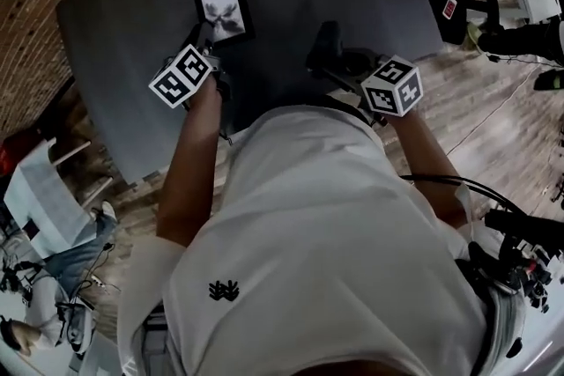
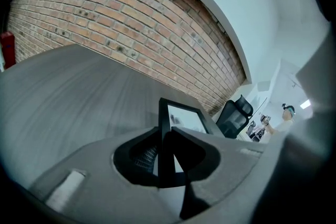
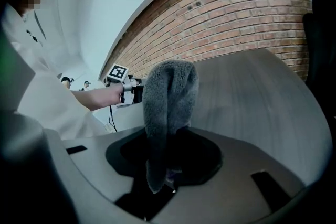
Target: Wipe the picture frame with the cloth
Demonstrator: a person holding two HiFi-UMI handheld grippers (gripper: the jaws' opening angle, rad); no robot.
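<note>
Head view
- Counter point(image 1: 115, 101): dark grey top, lying under and around the picture frame.
- Picture frame point(image 1: 223, 9): black border and a pale print with a dark figure, over the far part of the counter. Whether its lower edge rests on the counter cannot be told.
- Left hand-held gripper point(image 1: 204, 38): at the frame's near left corner, touching it. Its marker cube point(image 1: 181, 75) lies on the person's side of the frame.
- Right hand-held gripper point(image 1: 339, 59): to the right of the frame and apart from it, above the counter.
- Cloth point(image 1: 326, 40): dark bundle at the tip of the right hand-held gripper, right of the frame and not touching it.
- Shirt point(image 1: 335, 233): white, on the person's side of the frame, filling the lower half of the view.

Left gripper view
- Left hand-held gripper point(image 2: 164, 136): jaws clamped on the black side bar of the frame.
- Picture frame point(image 2: 181, 115): held on edge between the jaws, rising above them, with its pale face to the right of the gripped bar.
- Brick wall point(image 2: 131, 23): behind the frame, beyond the counter.
- Office chair point(image 2: 233, 115): black, behind the frame and just to its right.

Right gripper view
- Right hand-held gripper point(image 3: 167, 160): jaws closed on the cloth.
- Cloth point(image 3: 168, 107): grey, fluffy and folded, standing up out of the jaws.
- Left hand-held gripper point(image 3: 128, 93): just left of the cloth in this view, with its marker cube on top. The frame cannot be made out here.
</note>
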